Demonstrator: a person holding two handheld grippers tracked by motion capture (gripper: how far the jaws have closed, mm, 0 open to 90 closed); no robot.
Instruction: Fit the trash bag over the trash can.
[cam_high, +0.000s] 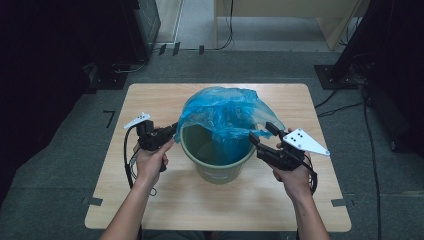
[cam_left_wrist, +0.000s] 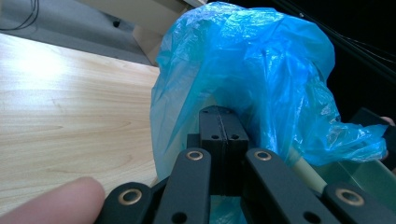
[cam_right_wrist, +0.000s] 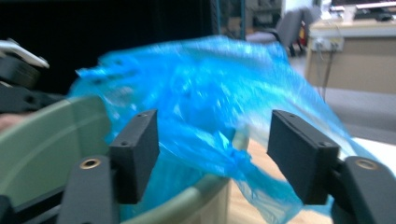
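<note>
From above, a green bin (cam_high: 216, 156) stands in the middle of the wooden desk (cam_high: 165, 200), with a blue plastic bag (cam_high: 222, 112) heaped over its far rim and hanging partly inside. My left tool (cam_high: 172, 131) sits at the bin's left rim, its tip at the edge of the bag. My right tool (cam_high: 262, 134) is at the right rim, its 2 jaws spread apart beside a fold of the bag.

In the left gripper view, my left tool (cam_left_wrist: 219, 122) has its 2 jaws pressed flat together, with the bag (cam_left_wrist: 252, 70) bulging right behind and around them; they look clamped on the bag's edge, though the film between them is hidden. A fingertip (cam_left_wrist: 56, 200) shows at the lower left, and the desk (cam_left_wrist: 70, 107) runs off to the left.

In the right gripper view, blurred, my right tool (cam_right_wrist: 212, 154) stands well open. A twisted fold of the bag (cam_right_wrist: 219, 116) lies between the jaws, and neither pad presses on it. The bin's rim (cam_right_wrist: 51, 140) curves below and to the left.
</note>
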